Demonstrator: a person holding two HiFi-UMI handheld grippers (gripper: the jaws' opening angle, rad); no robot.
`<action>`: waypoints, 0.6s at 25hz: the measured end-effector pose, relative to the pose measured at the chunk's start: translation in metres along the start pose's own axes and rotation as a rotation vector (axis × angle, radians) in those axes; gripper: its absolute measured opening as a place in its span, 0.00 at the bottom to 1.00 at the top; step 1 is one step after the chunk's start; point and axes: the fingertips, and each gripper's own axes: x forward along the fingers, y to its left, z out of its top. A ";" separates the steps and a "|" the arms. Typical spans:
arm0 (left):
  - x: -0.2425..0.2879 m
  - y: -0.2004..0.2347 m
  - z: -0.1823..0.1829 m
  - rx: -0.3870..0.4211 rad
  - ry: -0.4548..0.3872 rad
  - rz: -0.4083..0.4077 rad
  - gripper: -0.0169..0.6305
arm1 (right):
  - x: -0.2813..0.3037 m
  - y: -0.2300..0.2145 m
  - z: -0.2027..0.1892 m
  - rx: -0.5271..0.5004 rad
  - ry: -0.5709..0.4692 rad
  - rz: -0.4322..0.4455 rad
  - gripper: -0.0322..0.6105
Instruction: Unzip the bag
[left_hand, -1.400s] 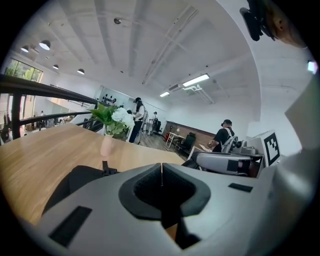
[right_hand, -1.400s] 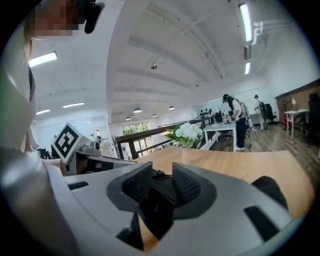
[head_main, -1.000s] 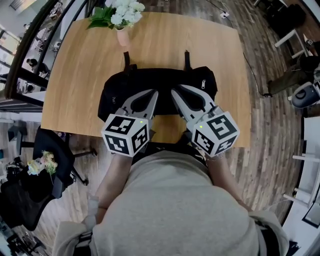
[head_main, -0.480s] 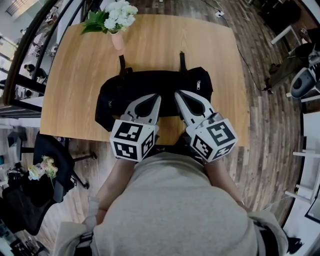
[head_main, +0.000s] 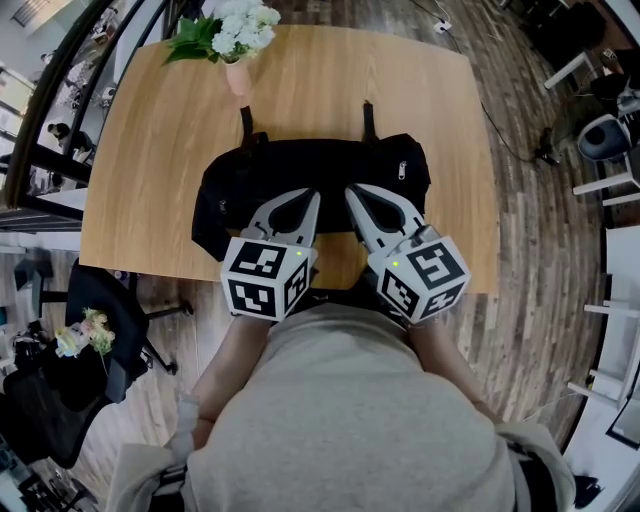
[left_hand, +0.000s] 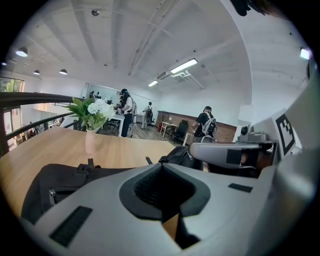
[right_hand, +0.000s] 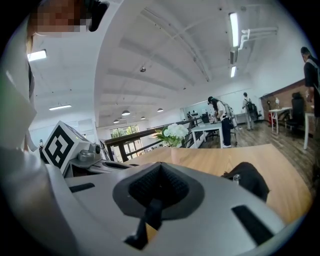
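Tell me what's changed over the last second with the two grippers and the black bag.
The right gripper closed its jaws; a thin dark strip, possibly the zipper pull, now sits pinched between them. The left gripper edged slightly toward the right one, jaws shut throughout. The black bag, the vase of flowers and the table stayed put.

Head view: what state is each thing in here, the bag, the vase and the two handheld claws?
bag, lies on table, looks zipped shut
left gripper, jaws shut, tip over bag
right gripper, jaws shut, tip over bag
flower vase, upright
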 end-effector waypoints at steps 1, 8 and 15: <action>0.000 0.001 -0.001 0.000 0.003 0.001 0.06 | 0.001 0.000 -0.001 -0.001 0.007 -0.002 0.06; 0.001 0.008 -0.001 -0.044 0.004 -0.003 0.06 | 0.009 0.003 -0.002 0.005 0.027 0.013 0.06; -0.002 0.015 -0.001 -0.056 0.002 0.007 0.05 | 0.015 0.007 -0.003 0.005 0.043 0.026 0.06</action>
